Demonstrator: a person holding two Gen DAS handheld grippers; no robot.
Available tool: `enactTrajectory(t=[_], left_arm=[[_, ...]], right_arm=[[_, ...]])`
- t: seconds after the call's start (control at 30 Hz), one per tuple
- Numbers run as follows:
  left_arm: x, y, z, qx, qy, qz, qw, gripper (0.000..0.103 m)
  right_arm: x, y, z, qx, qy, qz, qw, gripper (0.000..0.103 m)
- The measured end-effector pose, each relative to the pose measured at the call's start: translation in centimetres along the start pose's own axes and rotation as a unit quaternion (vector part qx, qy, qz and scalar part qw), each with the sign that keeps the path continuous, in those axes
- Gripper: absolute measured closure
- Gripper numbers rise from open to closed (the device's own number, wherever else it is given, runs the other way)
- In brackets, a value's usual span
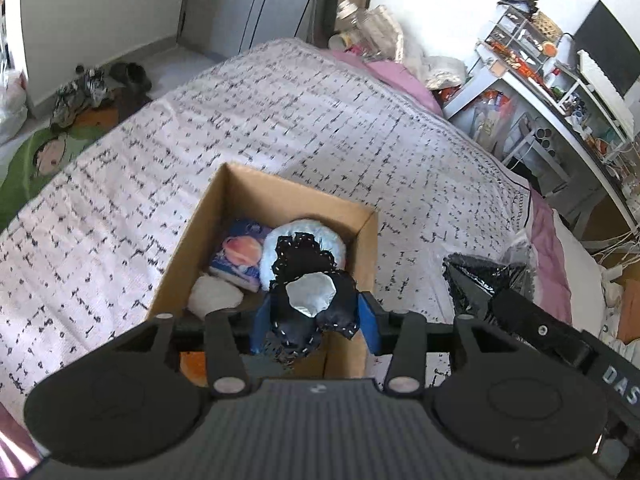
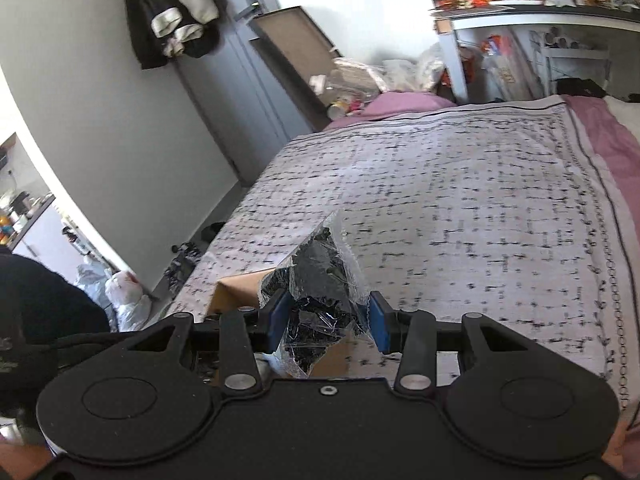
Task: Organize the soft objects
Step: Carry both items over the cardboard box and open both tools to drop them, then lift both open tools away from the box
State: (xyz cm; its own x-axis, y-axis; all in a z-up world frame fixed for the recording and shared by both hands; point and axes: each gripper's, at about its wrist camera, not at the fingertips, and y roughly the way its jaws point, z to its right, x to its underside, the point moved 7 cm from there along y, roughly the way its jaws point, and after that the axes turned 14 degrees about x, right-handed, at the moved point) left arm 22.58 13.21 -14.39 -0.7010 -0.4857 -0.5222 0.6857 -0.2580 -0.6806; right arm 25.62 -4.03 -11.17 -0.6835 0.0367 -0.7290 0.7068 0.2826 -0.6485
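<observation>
An open cardboard box [image 1: 248,184] stands on the bed and holds a blue and pink packet [image 1: 240,254], a pale blue fluffy item [image 1: 320,236] and a white soft lump [image 1: 214,296]. Over the box's near end my left gripper [image 1: 314,320] is shut on a black lace-edged cloth [image 1: 298,258] with a white patch, held between its blue pads. My right gripper [image 2: 326,320] is shut on a clear plastic bag of black stuff [image 2: 320,272], just right of the box corner [image 2: 236,288]. The left wrist view also shows that bag [image 1: 480,280] to the right of the box.
The bed has a white cover with black marks [image 1: 280,100] over a pink sheet [image 1: 548,240]. A cluttered white desk and shelves [image 1: 540,92] stand to the right. Clothes and bags lie on the floor at left [image 1: 92,92]. A person's dark sleeve [image 2: 36,320] is at the lower left.
</observation>
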Motion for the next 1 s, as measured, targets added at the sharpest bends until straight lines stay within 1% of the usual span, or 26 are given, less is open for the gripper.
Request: enactTrajectory(t=[0.07,0.13,0.2,0.3,0.53,0.6,0.63,0.67,0.7,0.8,0.97,1.0], left_arm=[[0.1,0.1,-0.7,0.007,-0.013,-0.003,0.9999,0.051],[0.0,0.0,-1.4,0.003,-0.020,-0.005,0.9998,0.047],[0.0,-0.2,-2.0,0.004,-0.022,-0.004,0.9997,0.040],[0.0,-0.6,-2.9,0.010,-0.031,-0.001,0.9995,0.039],[-0.1,-1.2,-4.9,0.008,-0.044,-0.004,0.9990,0.038],[-0.1,-1.4,-5.3,0.008,-0.046,-0.007,0.9989,0.037],[-0.1,-1.6,-5.4,0.008,-0.047,-0.008,0.9988,0.036],[-0.1,-1.8,-5.5,0.008,-0.046,-0.008,0.9989,0.034],[-0.1,-2.0,-5.5,0.008,-0.045,-0.007,0.9989,0.032],[-0.3,-2.8,-5.2,0.011,-0.039,-0.005,0.9992,0.028],[-0.3,-4.2,-4.5,0.011,-0.025,-0.007,0.9996,0.025],[-0.2,-4.5,-4.3,0.012,-0.024,-0.006,0.9996,0.024]], right_arm=[[0.2,0.0,-0.8,0.001,-0.012,0.002,1.000,0.061],[0.6,0.1,-1.7,0.002,-0.024,0.000,1.000,0.061],[1.0,0.4,-2.3,0.002,-0.031,-0.005,0.999,0.061],[1.5,0.7,-3.2,0.004,-0.040,-0.013,0.999,0.061],[2.7,1.0,-5.3,0.008,-0.060,-0.022,0.998,0.061],[2.9,1.1,-5.7,0.010,-0.064,-0.026,0.998,0.056],[3.0,1.1,-5.9,0.012,-0.066,-0.025,0.997,0.052],[2.9,1.0,-6.1,0.013,-0.069,-0.025,0.997,0.039],[2.8,0.9,-6.2,0.018,-0.068,-0.022,0.997,0.033],[2.3,0.1,-6.1,0.029,-0.066,-0.011,0.997,0.032],[1.9,-1.0,-5.3,0.031,-0.051,-0.019,0.998,0.032],[1.8,-1.3,-5.2,0.032,-0.050,-0.019,0.998,0.030]])
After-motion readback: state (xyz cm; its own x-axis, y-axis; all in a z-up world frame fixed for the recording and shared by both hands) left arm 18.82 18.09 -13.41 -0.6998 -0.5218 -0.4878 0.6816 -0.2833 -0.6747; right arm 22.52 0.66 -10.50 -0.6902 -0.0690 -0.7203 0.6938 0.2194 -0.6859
